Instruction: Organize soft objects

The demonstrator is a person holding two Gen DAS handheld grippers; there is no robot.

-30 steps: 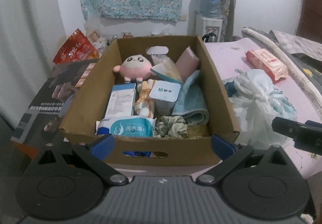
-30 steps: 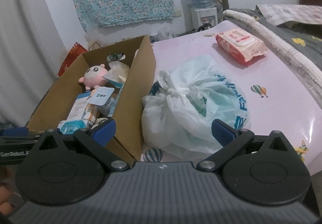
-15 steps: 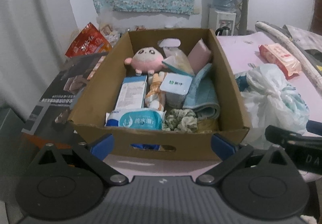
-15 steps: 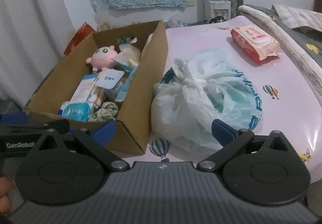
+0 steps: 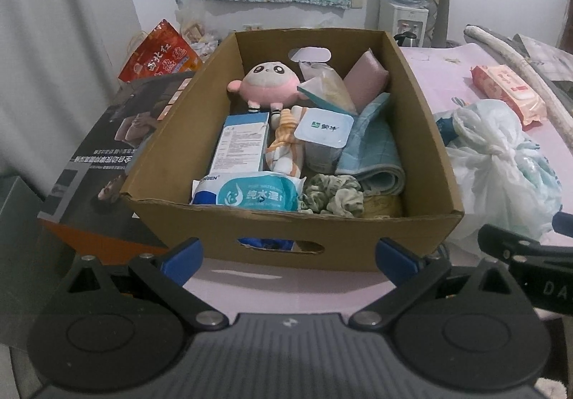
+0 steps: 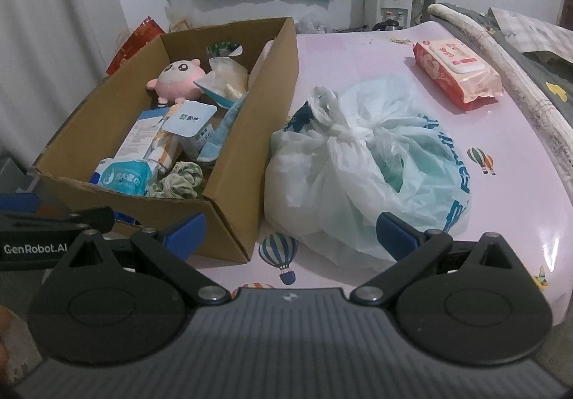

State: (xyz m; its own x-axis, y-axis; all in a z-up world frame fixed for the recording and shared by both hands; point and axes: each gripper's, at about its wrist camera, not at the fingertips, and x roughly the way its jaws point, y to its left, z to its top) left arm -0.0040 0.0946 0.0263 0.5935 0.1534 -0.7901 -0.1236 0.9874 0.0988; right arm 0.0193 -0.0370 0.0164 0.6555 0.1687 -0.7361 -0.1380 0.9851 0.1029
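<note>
Both the left tongs [image 5: 288, 257] and the right tongs [image 6: 290, 230] hang apart and empty at the near edge of the table [image 6: 501, 155], likely sizing up the job. The cardboard box [image 5: 286, 238] on the left already holds a pink plush toy [image 5: 268, 85], a folded towel [image 5: 372, 152] and a scrunchie [image 5: 333, 198]. Outside it, a knotted plastic bag [image 6: 365, 162] touches the box's right wall, with a wipes pack [image 6: 458, 75] farther right, probably next to go in.
</note>
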